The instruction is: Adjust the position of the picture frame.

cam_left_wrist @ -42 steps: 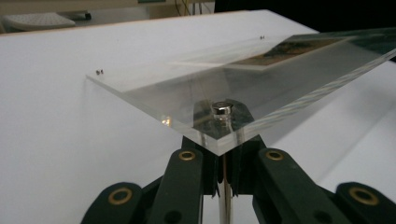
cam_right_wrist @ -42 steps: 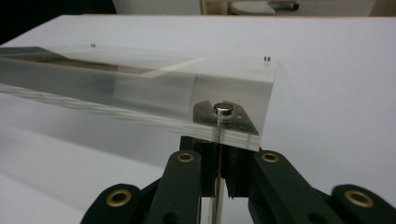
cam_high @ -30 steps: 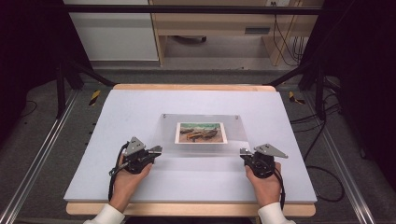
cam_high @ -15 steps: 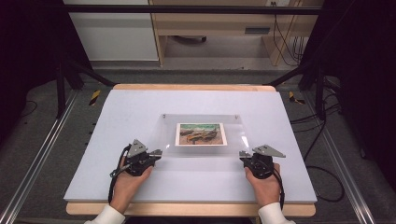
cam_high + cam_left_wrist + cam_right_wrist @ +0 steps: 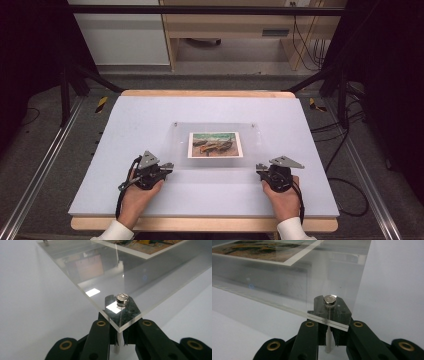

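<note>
A clear acrylic plate [image 5: 260, 145] with a printed picture [image 5: 215, 145] in it rests on short posts in the middle of the white table [image 5: 150, 120]. My left gripper [image 5: 169, 165] is at the plate's near left corner. In the left gripper view its jaws are shut on the pale corner post [image 5: 119, 341] under the plate, below a silver screw cap [image 5: 122, 298]. My right gripper [image 5: 260, 167] is at the near right corner. Its jaws are likewise shut on that corner's post [image 5: 327, 340], below a silver cap [image 5: 329, 299].
The table's wooden front edge [image 5: 200, 223] runs just behind my hands. Metal rails [image 5: 40, 170] flank the table on both sides. Cables [image 5: 345, 185] lie on the floor to the right. A wooden bench [image 5: 225, 30] stands beyond the far edge.
The picture's near edge has crept slightly toward me. Both grippers have stayed at the plate's near corners.
</note>
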{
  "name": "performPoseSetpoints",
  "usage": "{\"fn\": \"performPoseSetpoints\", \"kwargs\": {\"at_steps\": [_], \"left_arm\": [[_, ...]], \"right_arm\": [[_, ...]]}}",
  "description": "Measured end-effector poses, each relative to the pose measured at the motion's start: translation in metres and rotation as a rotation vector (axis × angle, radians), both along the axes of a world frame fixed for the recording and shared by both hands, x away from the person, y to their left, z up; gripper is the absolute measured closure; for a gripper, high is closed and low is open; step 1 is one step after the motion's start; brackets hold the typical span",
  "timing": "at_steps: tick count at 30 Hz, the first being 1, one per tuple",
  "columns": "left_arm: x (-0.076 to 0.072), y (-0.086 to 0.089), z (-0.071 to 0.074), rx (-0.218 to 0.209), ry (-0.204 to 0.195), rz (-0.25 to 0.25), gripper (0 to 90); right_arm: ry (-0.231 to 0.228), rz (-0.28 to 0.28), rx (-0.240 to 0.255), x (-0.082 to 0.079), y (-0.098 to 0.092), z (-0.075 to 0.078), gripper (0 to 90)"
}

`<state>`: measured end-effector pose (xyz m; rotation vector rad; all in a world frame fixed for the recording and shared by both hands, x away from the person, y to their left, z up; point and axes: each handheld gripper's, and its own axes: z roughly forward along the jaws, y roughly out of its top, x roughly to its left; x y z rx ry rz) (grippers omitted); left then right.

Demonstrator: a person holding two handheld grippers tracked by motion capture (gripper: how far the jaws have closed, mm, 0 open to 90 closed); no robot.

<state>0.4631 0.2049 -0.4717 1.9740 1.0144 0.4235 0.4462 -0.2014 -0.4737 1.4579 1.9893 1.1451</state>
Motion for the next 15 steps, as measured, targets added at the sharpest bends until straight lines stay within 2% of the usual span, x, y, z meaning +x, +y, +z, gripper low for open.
{"fn": "performPoseSetpoints", "kwargs": {"at_steps": [3, 7, 12, 15], "left_arm": [[0.0002, 0.0004, -0.0002, -0.001, 0.001, -0.002, 82.8], [-0.0003, 0.0006, 0.0010, 0.027, -0.004, -0.004, 79.9], [-0.0012, 0.0066, 0.0031, 0.025, 0.001, 0.001, 65.9], [-0.0011, 0.0097, 0.0040, -0.001, 0.020, 0.003, 52.1]], "right_arm": [[0.000, 0.001, -0.001, -0.0001, 0.0000, -0.0002, 83.1], [0.000, 0.000, -0.003, -0.0001, 0.0001, -0.0002, 82.4], [0.005, 0.010, -0.005, -0.0023, 0.0028, 0.0008, 67.0], [0.002, 0.012, -0.008, -0.0057, 0.0033, 0.0026, 55.4]]}}
